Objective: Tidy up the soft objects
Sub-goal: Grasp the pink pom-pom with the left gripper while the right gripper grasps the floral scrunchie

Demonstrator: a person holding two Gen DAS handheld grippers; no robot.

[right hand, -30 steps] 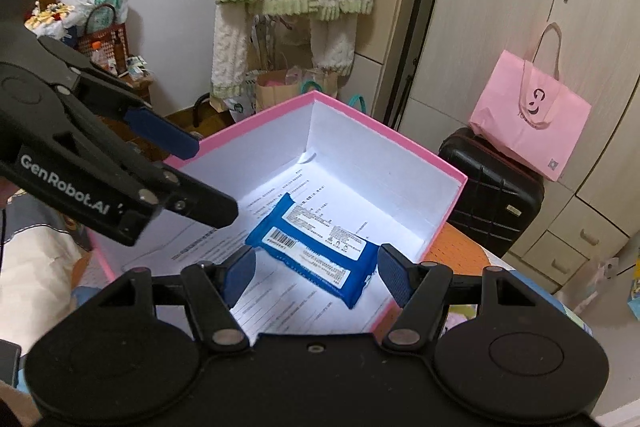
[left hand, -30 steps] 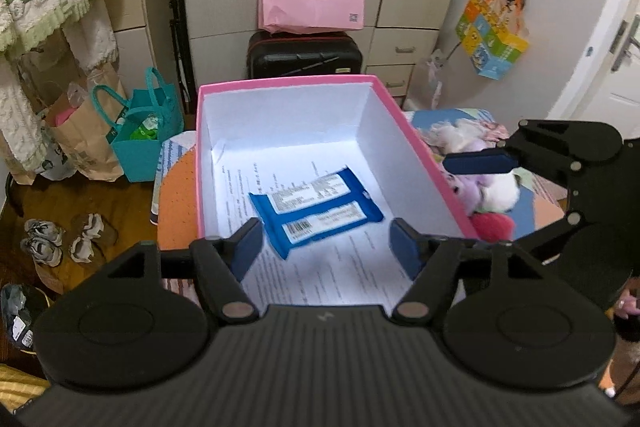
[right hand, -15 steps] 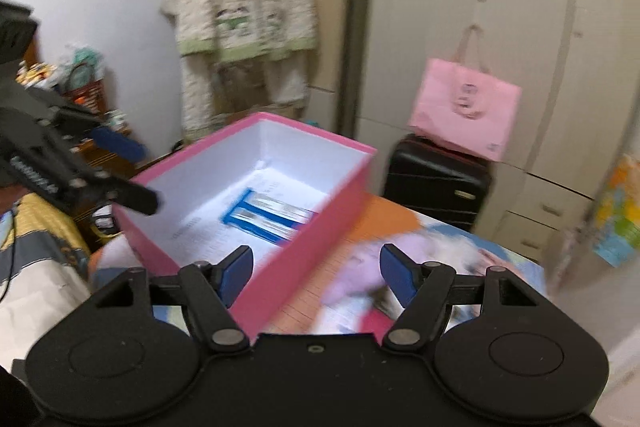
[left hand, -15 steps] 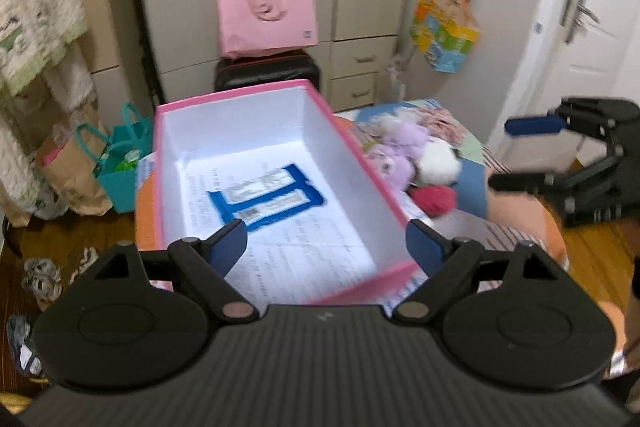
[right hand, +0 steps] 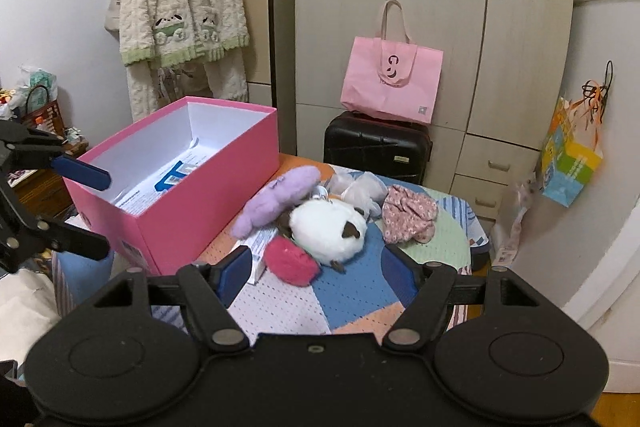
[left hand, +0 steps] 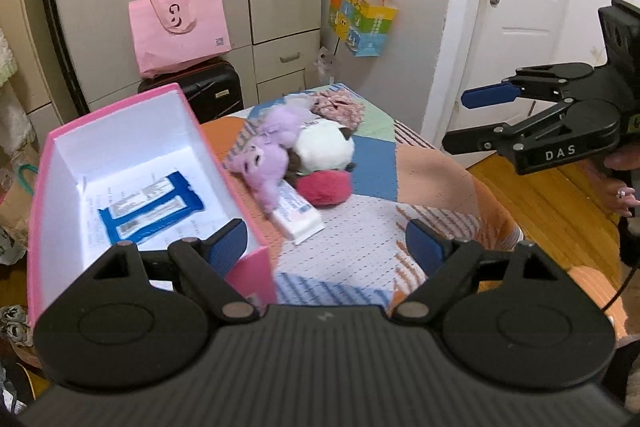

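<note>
A pink box [left hand: 248, 267] [right hand: 208, 199] stands on the table's left, with a blue wipes pack [left hand: 148, 213] [right hand: 172, 179] flat inside. Beside it lie a purple plush [left hand: 268, 155] [right hand: 276, 195], a white plush [left hand: 324, 147] [right hand: 328, 231], a magenta fluffy piece [left hand: 324, 187] [right hand: 290, 261], a white tube [left hand: 298, 217] [right hand: 258, 245] and a floral cloth [left hand: 338, 107] [right hand: 408, 213]. My left gripper [left hand: 328, 245] is open and empty over the box's near corner. My right gripper [right hand: 316, 275] is open and empty, near the magenta piece.
The table wears a patchwork cloth [left hand: 360, 247] [right hand: 440, 247]. Behind it stand a black suitcase [right hand: 376, 147] with a pink bag [right hand: 390, 83] on top, and wardrobes. A colourful bag [left hand: 360, 23] hangs on the wall. A white door [left hand: 520, 27] is at the right.
Both grippers have swung right, away from above the box interior toward the pile of soft things. Both have opened wider. The wipes pack stays in the box.
</note>
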